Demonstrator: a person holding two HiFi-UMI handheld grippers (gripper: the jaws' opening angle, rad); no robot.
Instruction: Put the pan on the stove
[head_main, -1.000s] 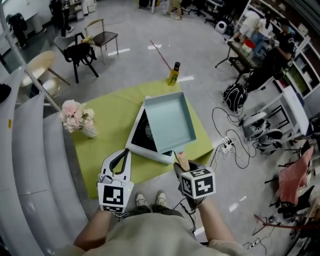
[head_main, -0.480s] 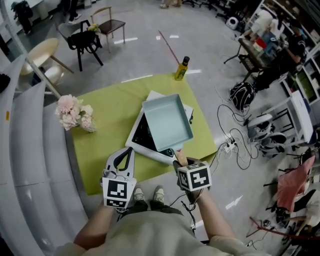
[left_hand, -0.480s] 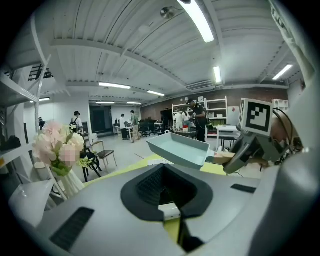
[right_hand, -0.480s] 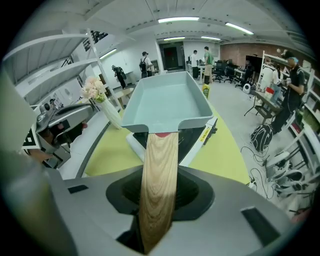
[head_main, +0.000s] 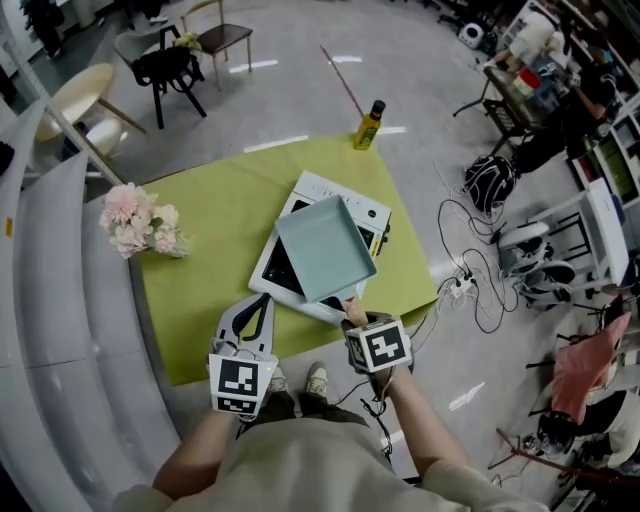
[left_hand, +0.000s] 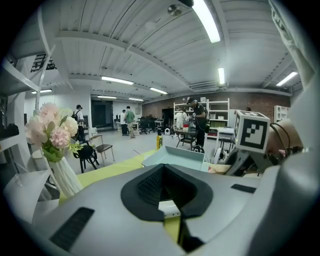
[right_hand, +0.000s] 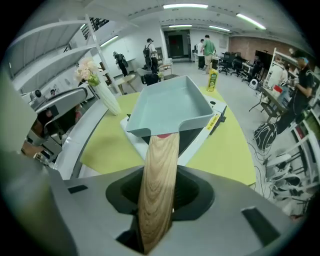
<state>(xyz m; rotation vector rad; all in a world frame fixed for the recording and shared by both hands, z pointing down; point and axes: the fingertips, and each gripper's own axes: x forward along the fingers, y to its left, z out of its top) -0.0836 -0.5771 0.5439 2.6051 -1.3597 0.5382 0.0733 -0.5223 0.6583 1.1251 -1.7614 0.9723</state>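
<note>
A pale blue square pan (head_main: 325, 248) with a wooden handle (right_hand: 157, 185) sits over the white stove (head_main: 340, 195), covering most of its black top; I cannot tell whether it rests there or hovers. My right gripper (head_main: 352, 312) holds the handle at the table's near edge. The handle runs between the jaws of the right gripper (right_hand: 159, 200), which are easing open while still touching it. In the right gripper view the pan (right_hand: 172, 107) is level above the stove (right_hand: 200, 145). My left gripper (head_main: 250, 305) hangs shut and empty to the left of the stove.
A lime-green cloth (head_main: 220, 220) covers the low table. A vase of pink flowers (head_main: 135, 222) stands at its left edge, a yellow bottle (head_main: 369, 125) on the floor beyond it. White curved shelves (head_main: 60, 300) rise at left. Cables (head_main: 470, 290) and a backpack (head_main: 490, 180) lie at right.
The pan has turned and shifted a little toward me, uncovering the stove's far white edge. The right gripper stays on the handle. The left gripper has barely moved.
</note>
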